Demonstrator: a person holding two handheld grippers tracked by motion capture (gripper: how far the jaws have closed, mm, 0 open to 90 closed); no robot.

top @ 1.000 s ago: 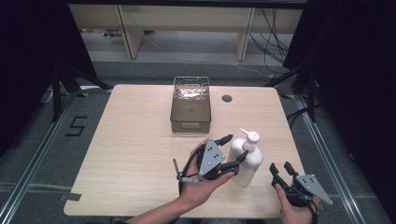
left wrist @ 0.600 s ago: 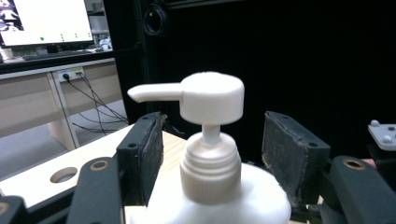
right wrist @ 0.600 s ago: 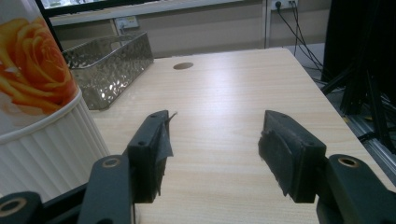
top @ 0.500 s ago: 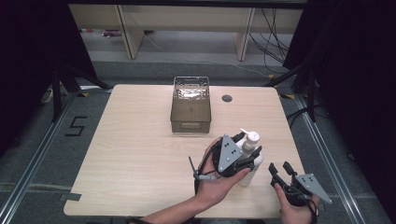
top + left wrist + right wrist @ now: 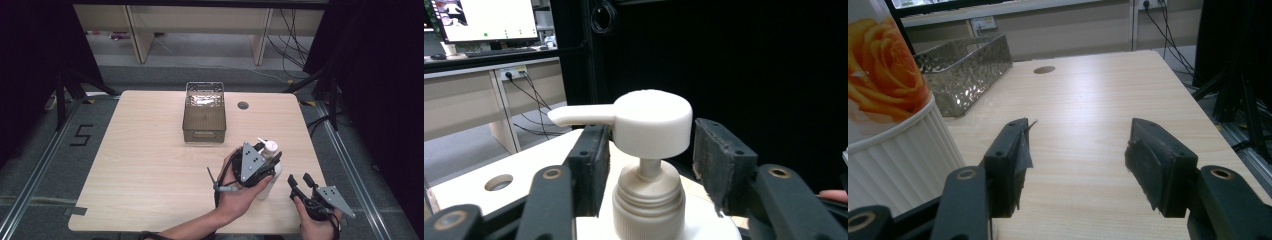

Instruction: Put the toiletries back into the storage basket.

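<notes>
Pale wood grain is seen across the desk [image 5: 150, 165], with a metal mesh basket [image 5: 204, 119] toward 12 o'clock. A white pump bottle [image 5: 651, 150] is stood upright near the 4 o'clock edge; its pump head is straddled, untouched, by the spread jaws of the left hand-held gripper [image 5: 649, 150]. The right hand-held gripper [image 5: 1078, 160] is held released beside the bottle, at its 4 o'clock.
</notes>
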